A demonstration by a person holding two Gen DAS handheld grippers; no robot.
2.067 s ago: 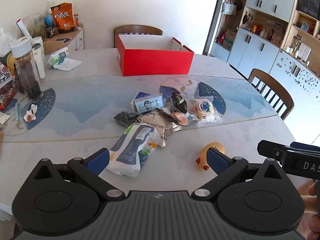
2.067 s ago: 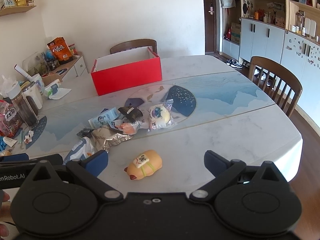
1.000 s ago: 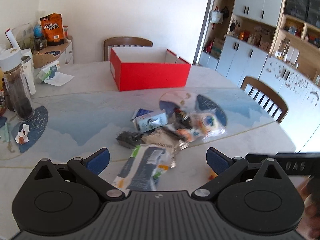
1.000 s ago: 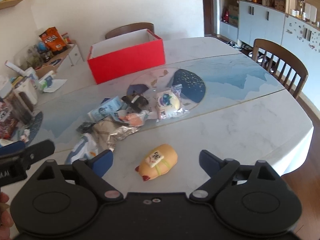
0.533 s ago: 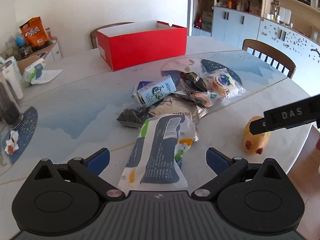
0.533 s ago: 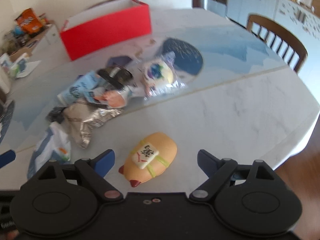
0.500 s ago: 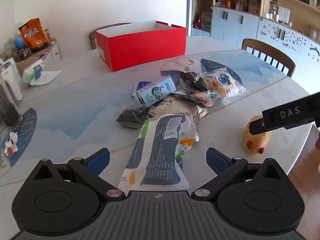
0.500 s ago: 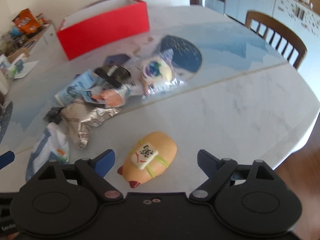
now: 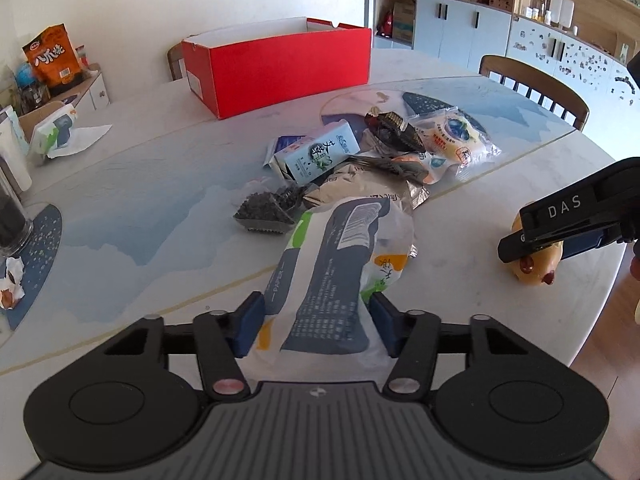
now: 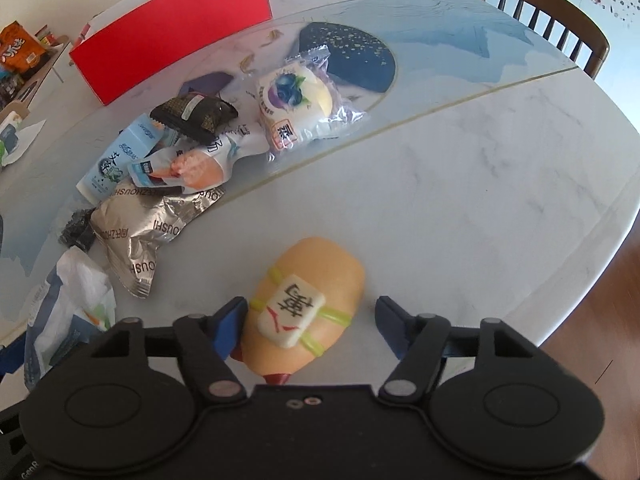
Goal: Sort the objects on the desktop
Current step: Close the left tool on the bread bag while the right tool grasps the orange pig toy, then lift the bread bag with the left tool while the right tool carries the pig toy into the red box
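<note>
A pile of snack packets lies mid-table. My left gripper (image 9: 316, 326) has its fingers narrowed around the near end of a white, grey and green packet (image 9: 332, 264), both pads touching its sides. My right gripper (image 10: 312, 322) is open around a yellow toy (image 10: 306, 306) with a mahjong tile on top; the left pad touches it and the right pad stands apart. The toy also shows in the left wrist view (image 9: 536, 264), partly behind the right gripper. An open red box (image 9: 280, 64) stands at the far side.
A milk carton (image 9: 316, 154), a silver bag (image 10: 148, 224), a blueberry bun packet (image 10: 296, 100), a dark wrapper (image 10: 196, 114) and a black packet (image 9: 268, 208) lie in the pile. A chair (image 9: 532, 88) stands at right. Jars and tissues crowd the left edge. The table edge is near the toy.
Both grippers moved forward and down. The left fingers narrowed around the white packet. The right fingers came around the yellow toy and narrowed.
</note>
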